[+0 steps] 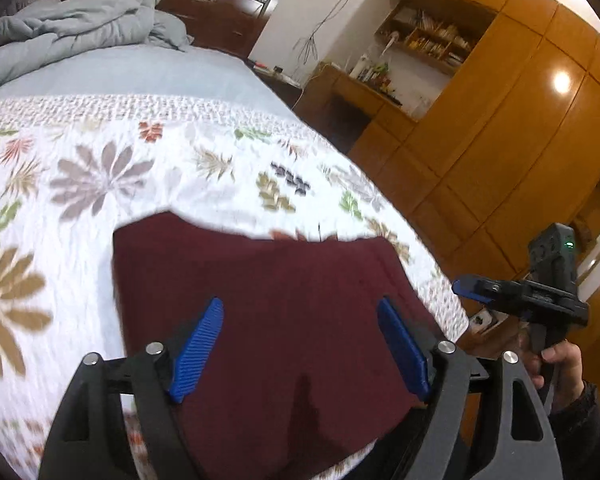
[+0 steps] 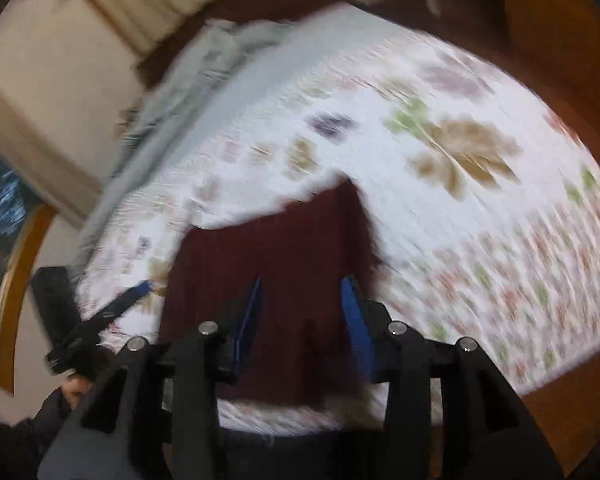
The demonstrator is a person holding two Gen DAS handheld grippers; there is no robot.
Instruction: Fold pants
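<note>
While the right wrist blurs, left shows wardrobe [image 1: 500, 128] beyond pants [image 1: 284, 320].

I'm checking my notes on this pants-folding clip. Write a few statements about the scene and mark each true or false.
1. The pants are dark red. True.
2. They lie on a bare wooden floor. False: they lie on a floral bedspread.
3. The left gripper is clamped on the pants. False: its jaws stand apart above the cloth.
4. A crumpled grey-blue blanket lies at the far end of the bed. True.
5. The right gripper holds no cloth. True.
</note>
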